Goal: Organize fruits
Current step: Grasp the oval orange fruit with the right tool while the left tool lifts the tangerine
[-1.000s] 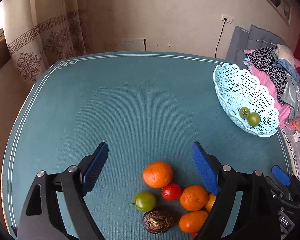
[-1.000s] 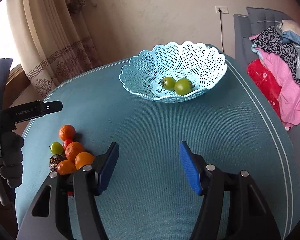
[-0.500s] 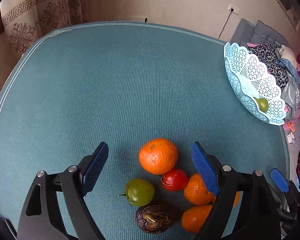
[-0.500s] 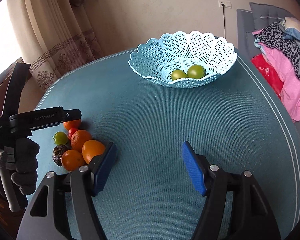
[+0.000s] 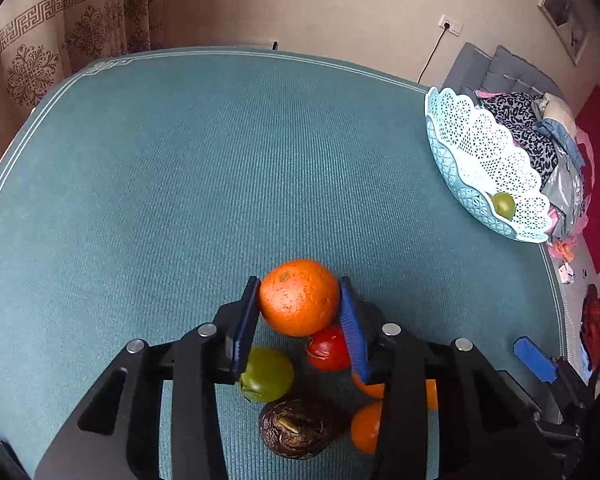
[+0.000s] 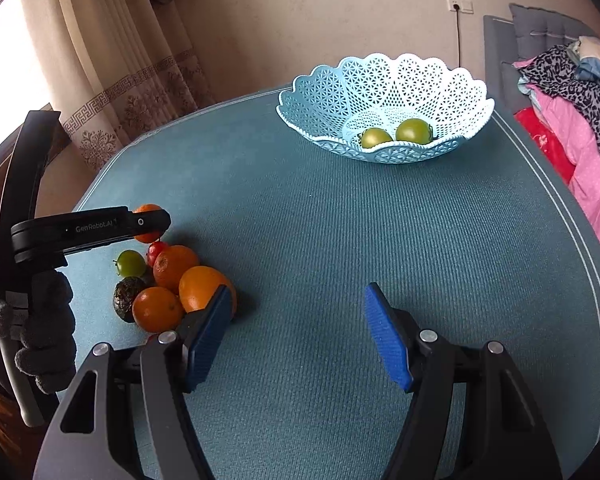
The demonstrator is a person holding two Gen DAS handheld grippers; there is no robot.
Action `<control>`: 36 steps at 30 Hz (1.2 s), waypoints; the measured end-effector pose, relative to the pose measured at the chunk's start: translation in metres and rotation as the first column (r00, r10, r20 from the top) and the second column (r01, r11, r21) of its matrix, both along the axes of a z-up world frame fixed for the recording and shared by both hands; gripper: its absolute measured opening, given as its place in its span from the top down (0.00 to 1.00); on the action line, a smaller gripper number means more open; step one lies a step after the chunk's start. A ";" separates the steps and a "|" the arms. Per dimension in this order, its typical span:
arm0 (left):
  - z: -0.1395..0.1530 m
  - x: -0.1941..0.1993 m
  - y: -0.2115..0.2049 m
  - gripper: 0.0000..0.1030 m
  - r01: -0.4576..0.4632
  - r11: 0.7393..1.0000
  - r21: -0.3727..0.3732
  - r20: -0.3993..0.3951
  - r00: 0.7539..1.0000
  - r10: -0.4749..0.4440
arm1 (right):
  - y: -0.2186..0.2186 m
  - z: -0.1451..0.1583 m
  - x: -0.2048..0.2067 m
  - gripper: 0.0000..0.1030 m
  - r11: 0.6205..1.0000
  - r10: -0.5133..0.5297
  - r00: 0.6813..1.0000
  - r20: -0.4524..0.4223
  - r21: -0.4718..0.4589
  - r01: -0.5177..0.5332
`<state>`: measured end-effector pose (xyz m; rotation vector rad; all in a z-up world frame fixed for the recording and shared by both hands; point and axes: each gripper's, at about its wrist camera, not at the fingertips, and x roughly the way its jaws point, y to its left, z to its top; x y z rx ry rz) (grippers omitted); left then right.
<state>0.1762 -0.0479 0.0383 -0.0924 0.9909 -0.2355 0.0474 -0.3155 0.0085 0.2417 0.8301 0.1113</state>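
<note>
My left gripper (image 5: 299, 300) is shut on an orange (image 5: 299, 297), the farthest fruit of a pile on the teal table; the orange also shows in the right wrist view (image 6: 147, 209). Behind it lie a green tomato (image 5: 267, 374), a red tomato (image 5: 329, 349), a dark wrinkled fruit (image 5: 296, 429) and more oranges (image 6: 175, 266). A light blue lattice basket (image 6: 384, 92) at the far right holds two green tomatoes (image 6: 414, 131). My right gripper (image 6: 298, 332) is open and empty, just right of the pile.
The teal table (image 5: 204, 168) has a curved edge with white piping. A curtain (image 6: 112, 80) hangs at the back left. A sofa with heaped clothes (image 6: 572, 96) stands beyond the table's right edge.
My left gripper moved forward and down over the pile and closed its jaws on the far orange. My right gripper drifted slightly closer to the pile and stayed open.
</note>
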 end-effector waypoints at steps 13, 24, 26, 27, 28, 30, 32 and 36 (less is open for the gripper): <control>0.015 -0.015 0.014 0.61 -0.055 0.997 0.045 0.107 0.993 0.049 | 0.026 -0.008 0.005 0.35 0.994 0.107 0.994 -0.001 -0.005 -0.107; 0.013 -0.015 0.022 0.61 -0.069 0.997 0.038 0.106 0.992 0.065 | 0.047 -0.013 0.013 0.44 0.979 0.199 0.980 -0.023 -0.042 -0.200; 0.013 -0.015 0.021 0.61 -0.069 0.997 0.038 0.106 0.992 0.065 | 0.049 -0.014 0.017 0.53 0.976 0.216 0.976 -0.029 -0.026 -0.216; 0.013 -0.015 0.021 0.61 -0.069 0.997 0.038 0.106 0.992 0.065 | 0.050 -0.014 0.019 0.54 0.974 0.223 0.974 -0.031 -0.025 -0.224; 0.013 -0.015 0.021 0.61 -0.069 0.997 0.037 0.105 0.992 0.065 | 0.052 -0.015 0.020 0.57 0.973 0.228 0.973 -0.032 -0.026 -0.229; 0.012 -0.015 0.021 0.61 -0.069 0.997 0.036 0.103 0.992 0.065 | 0.054 -0.016 0.024 0.60 0.970 0.239 0.970 -0.033 -0.033 -0.240; 0.011 -0.015 0.021 0.61 -0.070 0.997 0.036 0.103 0.992 0.066 | 0.057 -0.016 0.025 0.64 0.968 0.247 0.968 -0.032 -0.032 -0.248; 0.010 -0.015 0.021 0.61 -0.066 0.997 0.035 0.106 0.992 0.062 | 0.056 -0.015 0.023 0.64 0.970 0.243 0.969 -0.033 -0.024 -0.244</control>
